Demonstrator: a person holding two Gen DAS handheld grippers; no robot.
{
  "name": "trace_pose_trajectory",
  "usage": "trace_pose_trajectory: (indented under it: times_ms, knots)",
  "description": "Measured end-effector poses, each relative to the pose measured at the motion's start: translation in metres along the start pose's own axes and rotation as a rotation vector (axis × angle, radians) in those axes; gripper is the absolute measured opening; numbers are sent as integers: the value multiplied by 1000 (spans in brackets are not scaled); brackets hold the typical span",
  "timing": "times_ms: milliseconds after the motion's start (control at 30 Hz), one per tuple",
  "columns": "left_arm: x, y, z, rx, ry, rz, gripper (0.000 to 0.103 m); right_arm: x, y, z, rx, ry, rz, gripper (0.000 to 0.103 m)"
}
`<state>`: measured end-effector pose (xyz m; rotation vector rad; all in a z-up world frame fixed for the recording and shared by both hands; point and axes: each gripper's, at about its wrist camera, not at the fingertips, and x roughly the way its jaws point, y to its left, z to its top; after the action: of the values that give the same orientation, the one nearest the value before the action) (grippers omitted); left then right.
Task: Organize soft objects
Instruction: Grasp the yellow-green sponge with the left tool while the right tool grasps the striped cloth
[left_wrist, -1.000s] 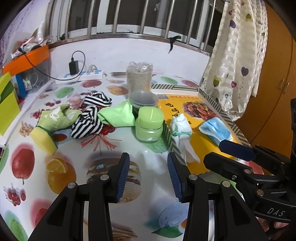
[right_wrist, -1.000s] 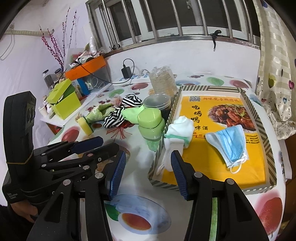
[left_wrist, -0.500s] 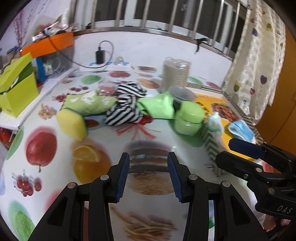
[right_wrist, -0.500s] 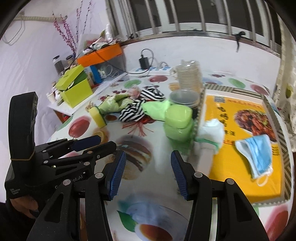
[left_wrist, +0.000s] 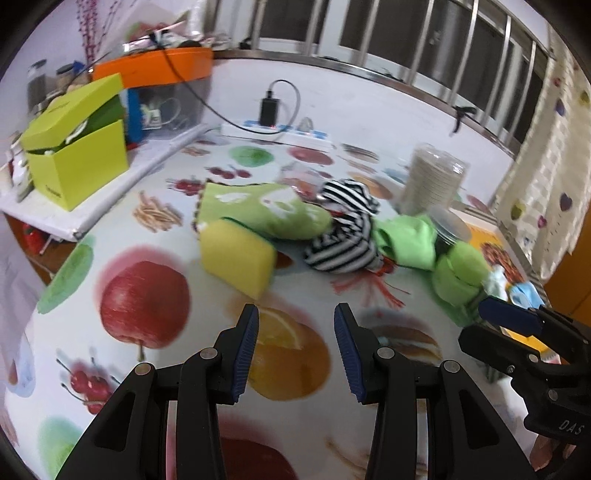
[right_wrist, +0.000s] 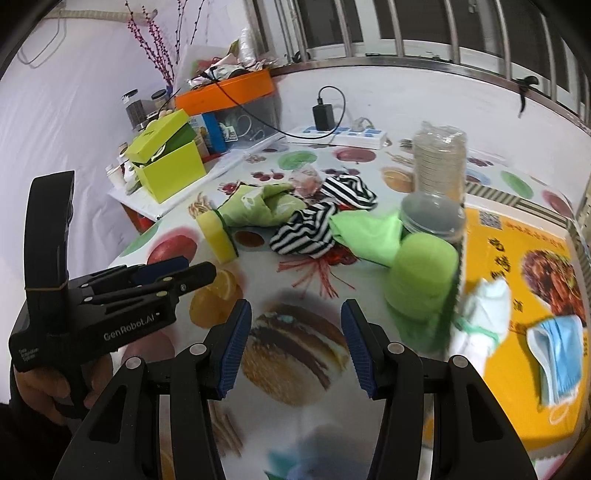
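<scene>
Soft things lie in a row on the fruit-print table: a yellow sponge (left_wrist: 236, 260) (right_wrist: 216, 234), a green printed cloth (left_wrist: 264, 210) (right_wrist: 264, 205), a black-and-white striped cloth (left_wrist: 341, 236) (right_wrist: 308, 230) and a plain green cloth (left_wrist: 406, 240) (right_wrist: 367, 232). The yellow tray (right_wrist: 517, 398) on the right holds a white sock (right_wrist: 482, 314) and a blue face mask (right_wrist: 557, 345). My left gripper (left_wrist: 296, 334) hangs open and empty over the table, short of the sponge. The right gripper (right_wrist: 296, 326) is open and empty too, near the table's middle.
A green lidded jar (right_wrist: 421, 275), a grey-lidded tub (right_wrist: 430, 214) and a stack of clear cups (right_wrist: 439, 162) stand beside the tray. At the back left are a lime box (left_wrist: 79, 162), an orange-lidded bin (left_wrist: 159, 70) and a power strip (left_wrist: 277, 133).
Both grippers have swung left across the table, away from the tray and toward the sponge and cloths. Their jaws have kept the same width.
</scene>
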<state>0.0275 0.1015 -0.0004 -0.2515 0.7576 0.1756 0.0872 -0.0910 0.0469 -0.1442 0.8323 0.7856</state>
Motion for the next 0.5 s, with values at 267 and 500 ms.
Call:
trace_pose_trajectory:
  times_ms: [267, 500]
  knots:
    - [13, 26, 14, -63, -8, 24, 49, 25, 7, 15, -15, 16, 12, 52]
    - [33, 32, 26, -116, 0, 50, 54, 41, 6, 22, -15, 34, 13, 52]
